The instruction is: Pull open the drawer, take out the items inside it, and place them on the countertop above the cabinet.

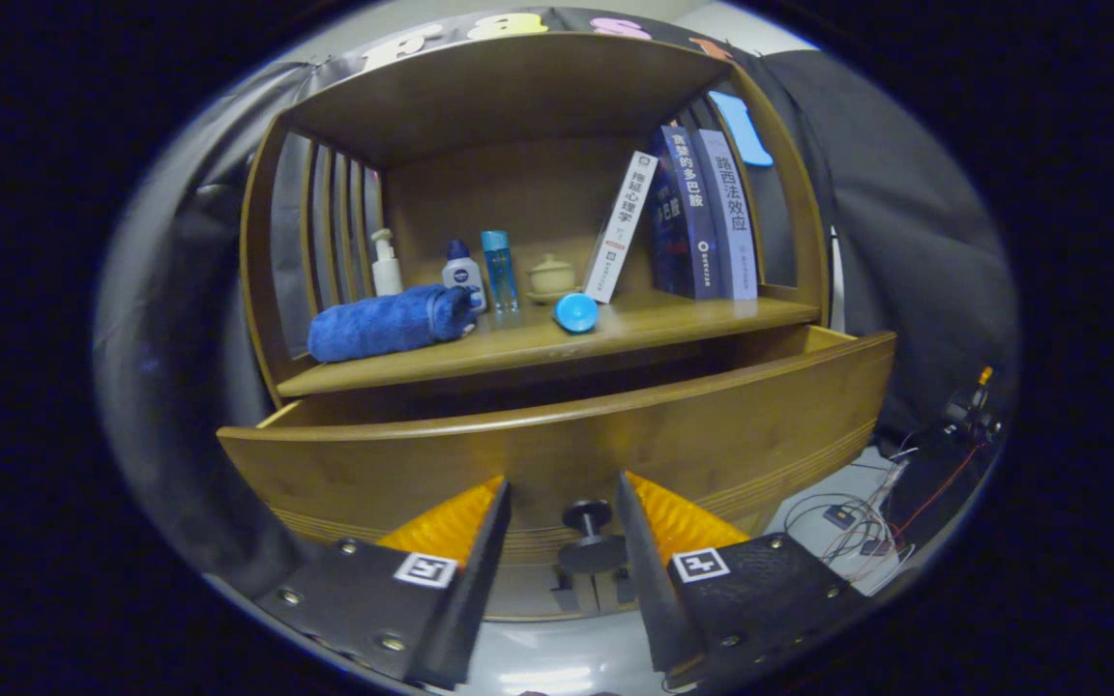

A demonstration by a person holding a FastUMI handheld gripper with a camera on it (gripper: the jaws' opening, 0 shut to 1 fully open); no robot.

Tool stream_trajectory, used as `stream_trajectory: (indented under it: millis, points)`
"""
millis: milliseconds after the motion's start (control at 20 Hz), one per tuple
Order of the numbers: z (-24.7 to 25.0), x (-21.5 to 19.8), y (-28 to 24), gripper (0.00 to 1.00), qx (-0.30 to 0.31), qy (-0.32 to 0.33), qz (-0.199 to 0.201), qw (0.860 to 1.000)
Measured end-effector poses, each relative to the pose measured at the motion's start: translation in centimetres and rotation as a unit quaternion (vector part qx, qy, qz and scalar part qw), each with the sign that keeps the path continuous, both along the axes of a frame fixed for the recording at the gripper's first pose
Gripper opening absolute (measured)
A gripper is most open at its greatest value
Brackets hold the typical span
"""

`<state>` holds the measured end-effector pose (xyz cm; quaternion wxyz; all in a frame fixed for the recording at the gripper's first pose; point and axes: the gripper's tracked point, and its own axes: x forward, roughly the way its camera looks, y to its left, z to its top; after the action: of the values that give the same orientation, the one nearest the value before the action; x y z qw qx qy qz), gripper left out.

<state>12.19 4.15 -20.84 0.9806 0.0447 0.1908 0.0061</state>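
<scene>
We have the drawer (557,454) pulled out of the wooden cabinet (272,290); its curved front stands clear of the cabinet body, just ahead of our fingers. The dark knob (588,515) sits between the fingers (563,503), which are spread fairly wide, with a gap on each side of the knob, so we grip nothing. From this low angle the drawer front hides the inside, and we cannot tell what lies in it or whether anything does.

So, as we judge it, the opening step is done or nearly done. Left to us, it seems, is to rise over the front edge, reach in, lift out whatever is there and set it on the desk (538,348), the wooden surface directly above the drawer.

That surface is already carrying things. From the knob, at about 11 o'clock, lies a rolled blue towel (388,324). Behind it stand a white pump bottle (385,266), a small bottle with a dark blue cap (462,271) and a slim clear-blue bottle (499,269). Near 12 o'clock sits a small pale lidded pot (551,276), with a blue round object (576,312) lying just in front of it. At 1 o'clock a white book (620,227) leans against two upright books (702,213). The freest spot for new items looks to be the front strip right of the blue round object.
</scene>
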Motion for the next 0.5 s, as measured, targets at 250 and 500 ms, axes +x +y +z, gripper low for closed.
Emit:
stream_trajectory:
  millis: [250, 500]
  points:
    - [-0.3, 1.9, 0.6, 0.76, 0.013, -0.008, 0.015, 1.000]
    - [-0.6, 3.6, 0.8, 0.76, 0.021, -0.011, 0.020, 1.000]
